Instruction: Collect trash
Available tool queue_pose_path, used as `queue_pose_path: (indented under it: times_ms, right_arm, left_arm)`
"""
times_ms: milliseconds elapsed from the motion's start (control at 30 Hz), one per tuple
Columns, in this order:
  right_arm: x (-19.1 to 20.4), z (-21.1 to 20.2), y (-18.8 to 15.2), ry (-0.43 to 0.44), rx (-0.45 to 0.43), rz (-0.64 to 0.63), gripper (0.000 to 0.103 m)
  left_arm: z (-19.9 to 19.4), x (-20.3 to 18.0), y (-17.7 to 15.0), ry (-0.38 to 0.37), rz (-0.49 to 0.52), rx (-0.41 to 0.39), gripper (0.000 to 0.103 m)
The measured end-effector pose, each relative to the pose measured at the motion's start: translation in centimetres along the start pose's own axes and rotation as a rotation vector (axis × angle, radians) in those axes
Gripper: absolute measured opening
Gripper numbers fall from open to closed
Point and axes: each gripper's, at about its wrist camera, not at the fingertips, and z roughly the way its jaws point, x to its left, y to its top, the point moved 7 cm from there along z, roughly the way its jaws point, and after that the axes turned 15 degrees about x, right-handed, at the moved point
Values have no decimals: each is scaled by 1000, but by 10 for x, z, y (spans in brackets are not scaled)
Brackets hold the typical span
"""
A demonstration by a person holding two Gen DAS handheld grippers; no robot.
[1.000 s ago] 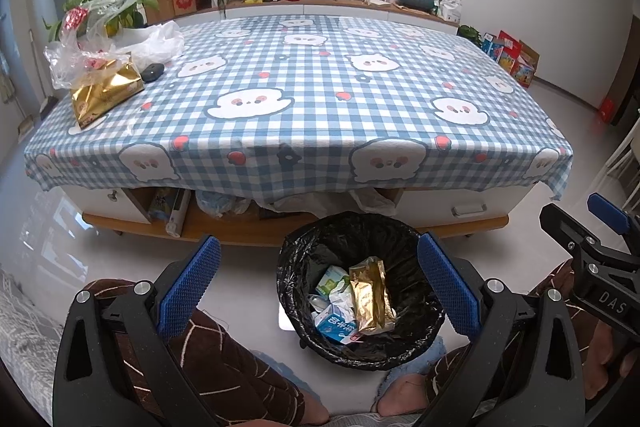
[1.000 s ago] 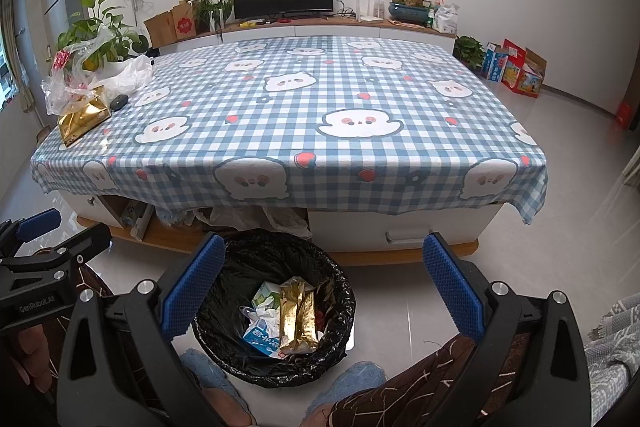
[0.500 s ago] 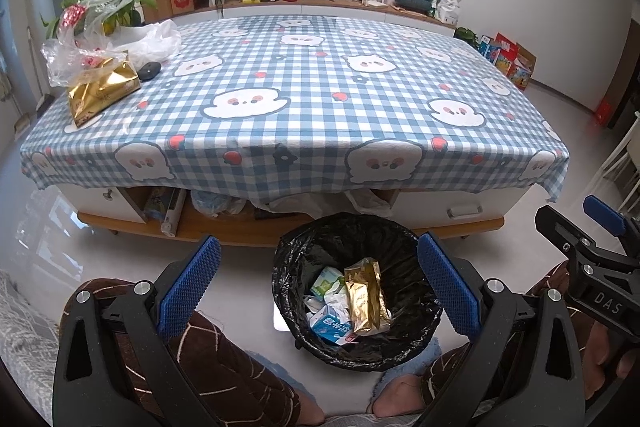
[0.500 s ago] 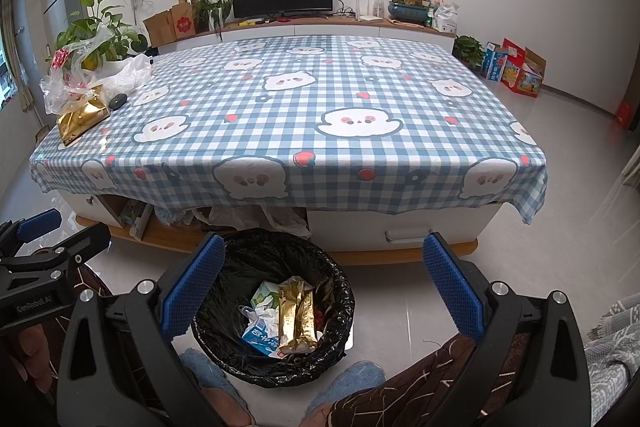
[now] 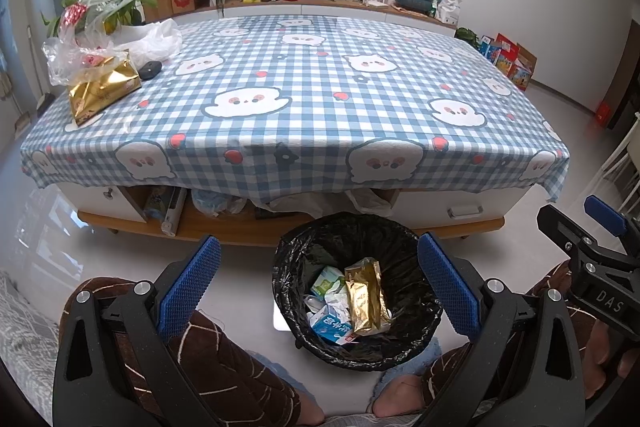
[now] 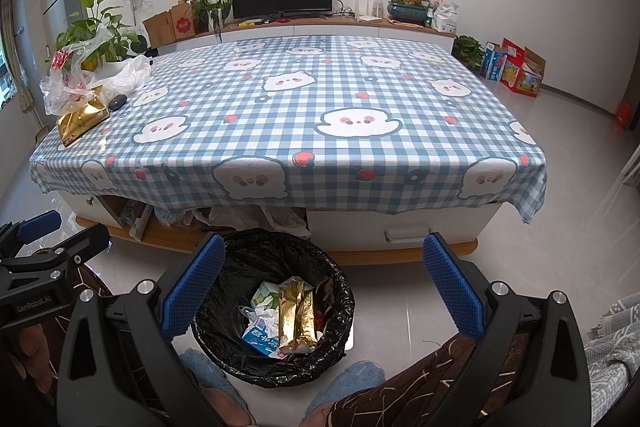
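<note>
Gold foil bag (image 5: 102,89) lies at the worktop's (image 5: 320,115) far-left corner: light, crinkly, slippery, best pinched at a flat edge. Both the left hand-held gripper (image 5: 318,281) and right hand-held gripper (image 6: 320,281) gape wide, empty, above the bin (image 5: 420,259).

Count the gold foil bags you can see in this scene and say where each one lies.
2. One gold foil bag lies on the table's near-left corner beside the plastic bags; the other sits in the black bin. More may be hidden under the trash.
</note>
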Motion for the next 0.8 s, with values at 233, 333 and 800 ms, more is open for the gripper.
queue_pose_path:
  times_ms: [233, 333, 800]
  right_arm:
    - [0, 0, 0, 0, -1, 0, 95]
    - [-1, 0, 0, 0, 0, 1, 95]
    - [0, 0, 0, 0, 0, 1, 95]
  left_arm:
    - [0, 0, -1, 2, -2, -1, 97]
    - [0, 0, -1, 3, 0, -1, 97]
    - [0, 2, -1, 3, -1, 0, 97]
